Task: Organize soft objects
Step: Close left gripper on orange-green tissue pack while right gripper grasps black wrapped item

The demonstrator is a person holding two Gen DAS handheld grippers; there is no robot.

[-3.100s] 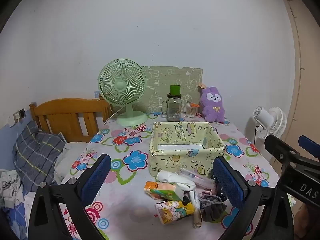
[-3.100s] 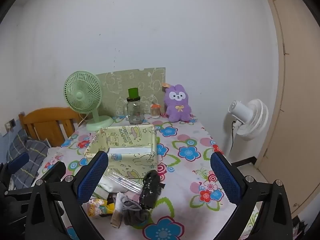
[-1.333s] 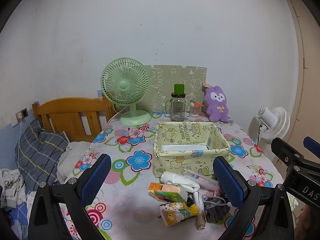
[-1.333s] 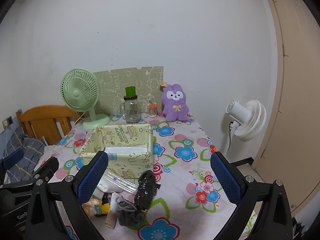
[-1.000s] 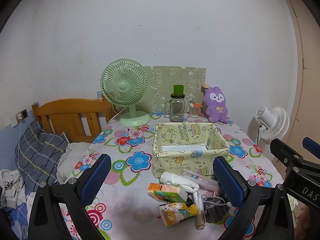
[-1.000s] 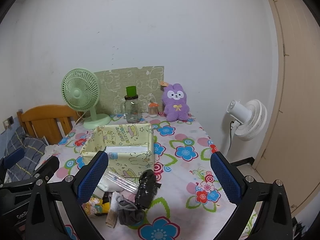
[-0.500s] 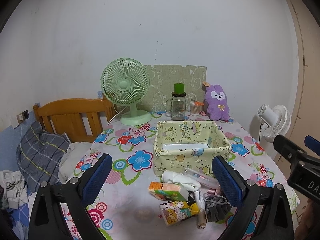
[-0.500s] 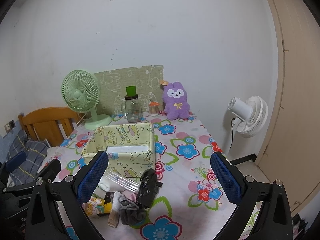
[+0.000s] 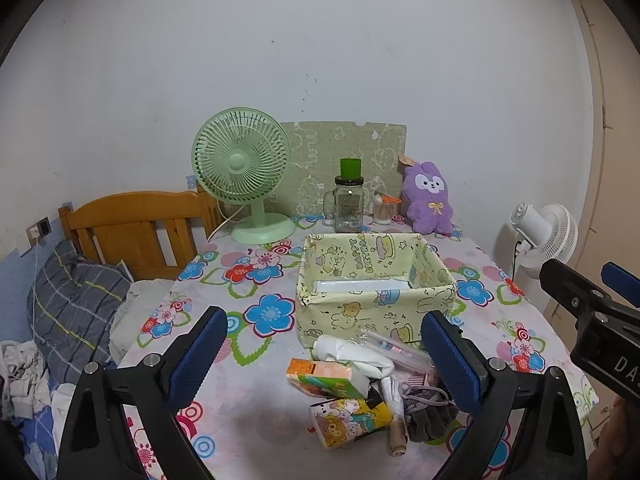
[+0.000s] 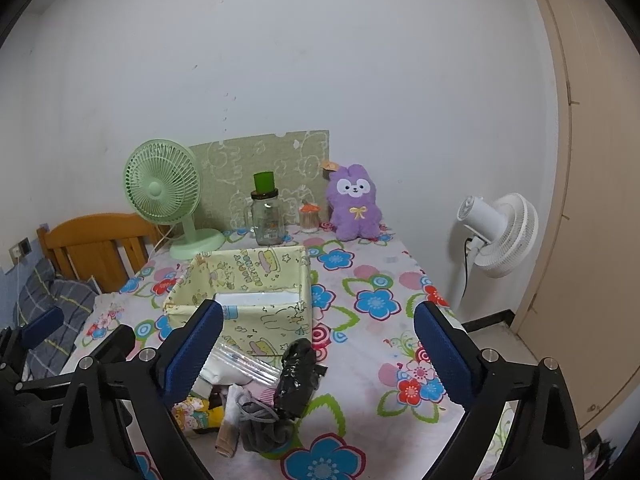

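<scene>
A yellow-green fabric storage box (image 9: 376,300) stands open on the flowered table; it also shows in the right wrist view (image 10: 244,300). In front of it lies a heap: a white rolled cloth (image 9: 352,354), a clear plastic pouch (image 9: 396,350), an orange tissue pack (image 9: 326,374), a cartoon tissue pack (image 9: 348,420), a grey drawstring pouch (image 9: 426,410) and a black bag (image 10: 296,378). My left gripper (image 9: 324,364) is open and empty above the heap. My right gripper (image 10: 316,354) is open and empty, held right of the heap.
At the back stand a green desk fan (image 9: 244,176), a glass jar with green lid (image 9: 349,200), a small jar (image 9: 385,211) and a purple plush rabbit (image 9: 428,198). A wooden bed frame (image 9: 132,224) is left of the table. A white floor fan (image 10: 496,232) stands at the right.
Both grippers have drifted slightly, so the views shift a little. Both stay open. Nothing on the table has moved.
</scene>
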